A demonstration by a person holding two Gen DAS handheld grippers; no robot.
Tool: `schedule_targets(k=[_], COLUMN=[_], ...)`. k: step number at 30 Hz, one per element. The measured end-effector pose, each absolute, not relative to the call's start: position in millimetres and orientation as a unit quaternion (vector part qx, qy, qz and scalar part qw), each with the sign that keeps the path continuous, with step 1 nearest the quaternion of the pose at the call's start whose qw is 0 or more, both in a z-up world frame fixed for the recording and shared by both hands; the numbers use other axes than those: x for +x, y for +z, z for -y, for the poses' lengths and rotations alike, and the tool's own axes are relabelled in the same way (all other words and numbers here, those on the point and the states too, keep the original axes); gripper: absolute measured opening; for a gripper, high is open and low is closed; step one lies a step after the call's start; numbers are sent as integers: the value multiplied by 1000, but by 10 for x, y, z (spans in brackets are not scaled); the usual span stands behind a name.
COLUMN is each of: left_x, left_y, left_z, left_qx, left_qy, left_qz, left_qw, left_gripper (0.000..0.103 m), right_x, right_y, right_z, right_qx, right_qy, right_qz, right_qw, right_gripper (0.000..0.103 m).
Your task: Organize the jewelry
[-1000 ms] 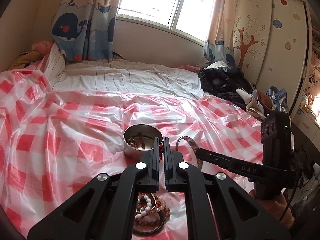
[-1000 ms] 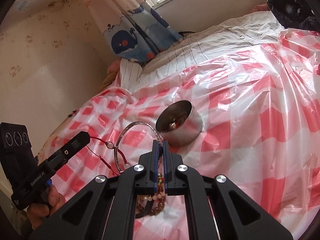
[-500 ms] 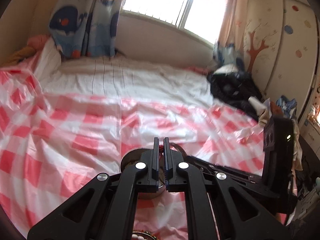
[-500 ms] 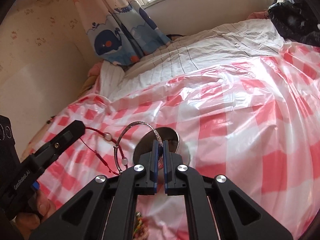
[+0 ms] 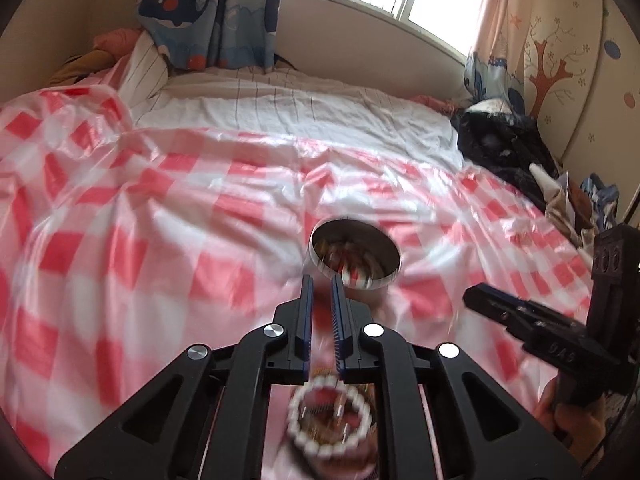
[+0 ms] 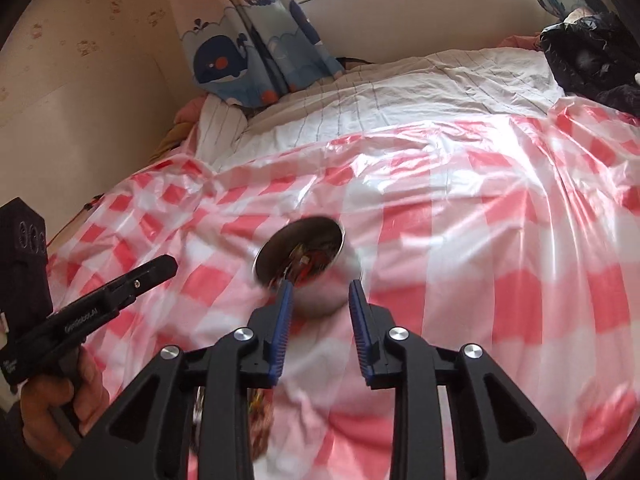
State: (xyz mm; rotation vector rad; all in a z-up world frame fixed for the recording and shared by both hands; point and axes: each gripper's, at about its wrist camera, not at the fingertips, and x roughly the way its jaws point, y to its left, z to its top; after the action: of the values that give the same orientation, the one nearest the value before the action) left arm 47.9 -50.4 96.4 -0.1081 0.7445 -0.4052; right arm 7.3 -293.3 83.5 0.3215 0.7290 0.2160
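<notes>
A steel bowl (image 5: 352, 222) with blurred red and gold jewelry inside stands on the red-checked plastic sheet (image 5: 120, 264). My left gripper (image 5: 320, 282) hovers just short of its near rim. Its jaws are opening by a narrow gap, with nothing between them. My right gripper (image 6: 320, 286) is over the near wall of the bowl (image 6: 296, 234). Its jaws are opening wide, and only the bowl shows behind them. A pile of bead bracelets (image 5: 330, 416) lies under the left gripper, a white bead ring on top. The pile (image 6: 260, 408) also shows in the right wrist view.
A person's hand (image 6: 52, 408) holds the left gripper (image 6: 170, 266) at the left; the right gripper (image 5: 472, 296) reaches in from the right. A dark clothes heap (image 5: 504, 148) lies at the bed's far right. A striped sheet (image 5: 300, 112) and whale curtains (image 5: 208, 12) are behind.
The red cord in the left gripper and the silver bangle in the right are gone from the jaws. Both pairs of jaws have parted, the right one widely. Both views dipped back toward the bowl.
</notes>
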Motion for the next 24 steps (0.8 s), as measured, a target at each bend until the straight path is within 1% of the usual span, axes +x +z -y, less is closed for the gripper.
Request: schedule_targets(k=[3, 7, 10, 12, 18, 19, 20, 24], left_x=[234, 97, 96, 124, 203, 216, 229, 276], left_y=[785, 601, 536, 498, 357, 349, 339, 294], left_z=[407, 384, 438, 476, 571, 574, 575, 546], left_qx=[-31, -22, -9, -3, 11, 12, 11, -3], left_qy=[-188, -189, -192, -189, -180, -178, -176, -173], left_qz=[-386, -412, -417, -421, -441, -443, -444, -453], left_qw=[903, 891, 889, 887, 879, 879, 878, 875], left_gripper=[9, 9, 9, 9, 9, 10, 11, 17], right_x=[-153, -210, -209, -204, -170, -168, -164, -153], right_y=[716, 586, 555, 521, 480, 474, 468, 450], right_z=[2839, 2714, 2626, 2621, 2640, 2639, 2639, 2615], right_qx=[156, 158, 148, 147, 154, 154, 154, 154], right_qy=[124, 141, 146, 145, 144, 145, 145, 149], right_qz=[-364, -381, -384, -388, -392, -392, -393, -397], right_qw=[910, 900, 900, 898, 896, 895, 895, 892], right_gripper=[38, 38, 39, 46, 48, 49, 52, 53])
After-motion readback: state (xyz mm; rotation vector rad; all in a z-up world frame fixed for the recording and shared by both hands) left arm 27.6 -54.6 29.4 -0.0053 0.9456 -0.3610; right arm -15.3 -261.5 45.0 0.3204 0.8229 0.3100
